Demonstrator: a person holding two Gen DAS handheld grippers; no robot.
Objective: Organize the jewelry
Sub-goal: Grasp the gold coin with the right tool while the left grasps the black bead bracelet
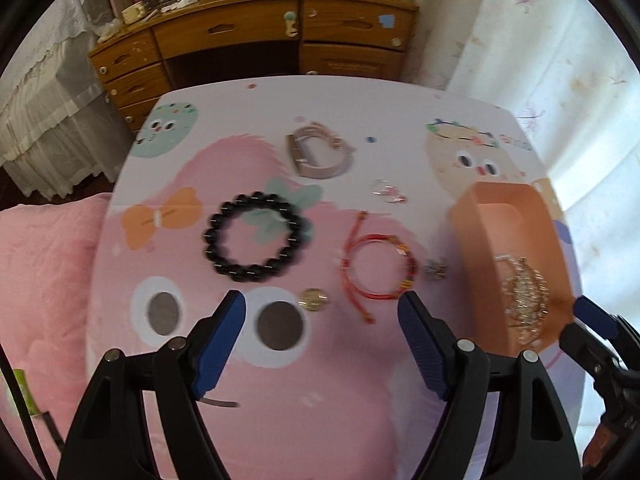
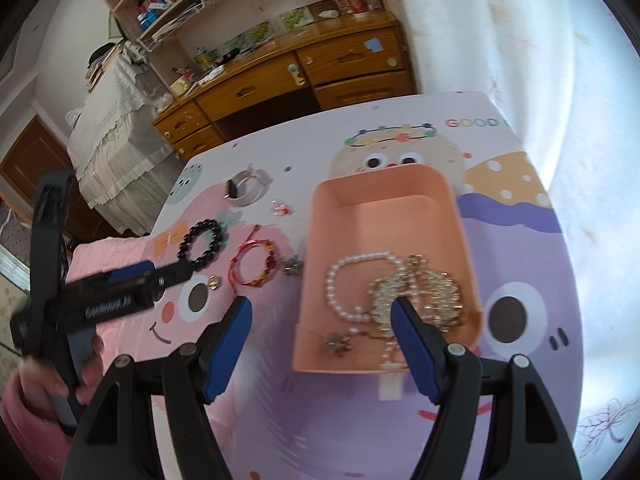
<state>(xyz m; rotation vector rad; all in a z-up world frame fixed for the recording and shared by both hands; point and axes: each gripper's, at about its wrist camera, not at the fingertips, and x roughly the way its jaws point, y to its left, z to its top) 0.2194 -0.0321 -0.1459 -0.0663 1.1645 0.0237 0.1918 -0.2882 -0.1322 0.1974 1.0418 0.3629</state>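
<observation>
A peach box [image 2: 384, 216] on the cartoon-print table [image 2: 520, 248] holds a pearl bracelet [image 2: 340, 280], a gold chain pile [image 2: 420, 292] and a small flower piece [image 2: 338, 342]. Left of the box lie a black bead bracelet [image 1: 252, 236], a red cord bracelet [image 1: 376, 268], a watch band [image 1: 320, 152], clear rings [image 1: 386, 190], a gold coin charm [image 1: 314, 299] and a small silver charm [image 1: 436, 269]. My left gripper [image 1: 322, 320] is open and empty above the table, near the gold charm. My right gripper [image 2: 322, 320] is open and empty over the box's near left edge.
A wooden desk with drawers [image 1: 256, 40] stands beyond the table's far edge. A pink cushion [image 1: 44, 280] lies at the left. A curtain [image 1: 540, 60] hangs at the right. The box also shows in the left wrist view [image 1: 512, 232], with the right gripper's fingers [image 1: 592, 316] beside it.
</observation>
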